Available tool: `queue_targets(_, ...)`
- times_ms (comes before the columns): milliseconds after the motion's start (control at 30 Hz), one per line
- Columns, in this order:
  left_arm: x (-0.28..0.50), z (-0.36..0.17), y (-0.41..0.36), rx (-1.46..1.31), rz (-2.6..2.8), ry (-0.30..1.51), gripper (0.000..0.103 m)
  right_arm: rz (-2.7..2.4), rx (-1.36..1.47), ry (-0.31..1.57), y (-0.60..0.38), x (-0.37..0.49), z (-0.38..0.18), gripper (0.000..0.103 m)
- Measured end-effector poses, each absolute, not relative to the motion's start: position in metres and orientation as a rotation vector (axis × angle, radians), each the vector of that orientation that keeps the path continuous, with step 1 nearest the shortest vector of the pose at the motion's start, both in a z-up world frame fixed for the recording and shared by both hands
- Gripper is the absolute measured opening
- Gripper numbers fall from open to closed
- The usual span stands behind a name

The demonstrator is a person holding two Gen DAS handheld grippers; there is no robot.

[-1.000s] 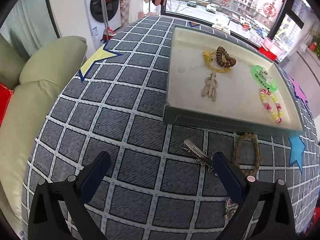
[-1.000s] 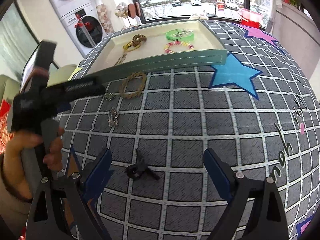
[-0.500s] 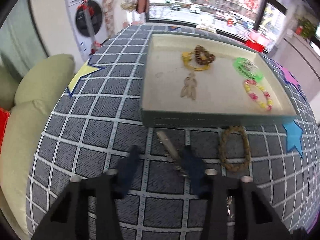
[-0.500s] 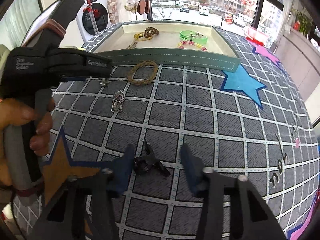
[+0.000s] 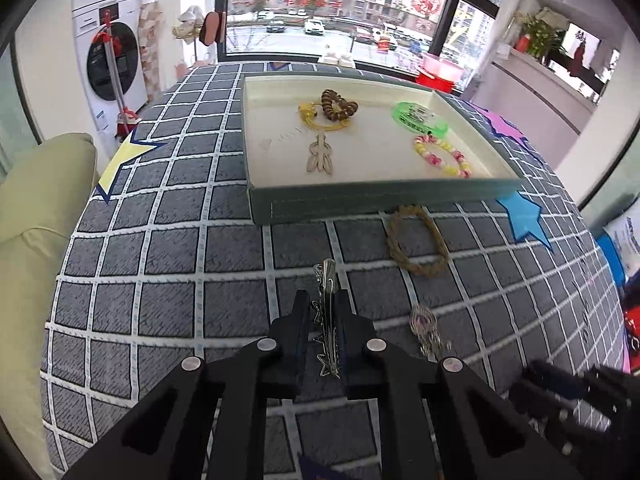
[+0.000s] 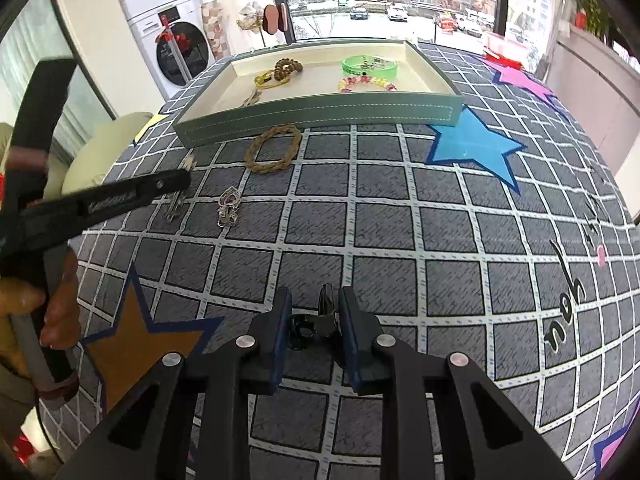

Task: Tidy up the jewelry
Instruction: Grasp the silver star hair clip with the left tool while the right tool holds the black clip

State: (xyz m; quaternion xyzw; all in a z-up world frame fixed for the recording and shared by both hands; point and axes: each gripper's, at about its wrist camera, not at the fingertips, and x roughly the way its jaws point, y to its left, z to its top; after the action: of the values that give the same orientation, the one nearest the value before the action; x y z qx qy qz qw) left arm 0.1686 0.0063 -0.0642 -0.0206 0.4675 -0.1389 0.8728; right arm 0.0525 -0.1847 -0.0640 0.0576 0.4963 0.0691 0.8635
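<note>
My left gripper [image 5: 323, 312] is shut on a silver hair clip [image 5: 327, 280], which sticks out forward over the checked cloth. My right gripper [image 6: 314, 310] is shut on a small black hair clip [image 6: 316, 320]. A green tray [image 5: 360, 200] with a cream floor lies beyond; in the right wrist view its front wall [image 6: 320, 116] faces me. It holds a brown coil tie [image 5: 338, 105], a yellow band [image 5: 310, 114], a beige clip [image 5: 320, 156], a green bracelet [image 5: 420, 118] and a pink-yellow bead bracelet [image 5: 442, 156]. A braided brown bracelet [image 5: 418, 240] and a silver pendant [image 5: 426, 328] lie on the cloth.
The round table wears a grey checked cloth [image 5: 160, 240] with star stickers, one blue [image 6: 476, 148], one orange [image 6: 136, 340]. A pale sofa cushion [image 5: 36, 184] is at the left. Washing machines [image 5: 116, 60] and windows stand behind. The left gripper's body [image 6: 100, 204] crosses the right wrist view.
Both grippers went from wide open to shut. The left closed on the silver clip; the right closed on the black clip. Both views moved closer to the cloth.
</note>
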Motion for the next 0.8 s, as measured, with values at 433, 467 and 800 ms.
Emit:
queue_targets(433,0.148,-0.039,0.011,-0.028,-0.345,0.923,0.018,0.144,0.208,1.002,-0.206,0.052,-0.045,0.026)
queue_targets(467,0.148,-0.036,0.011,-0.029,-0.351,0.918,0.018,0.143,0.218,0.997,-0.208,0.053,-0.042,0.026)
queue_targets(800,0.150,-0.032,0.012,-0.050,-0.311,0.929,0.018,0.134,0.262,0.978,-0.219,0.058,-0.032,0.026)
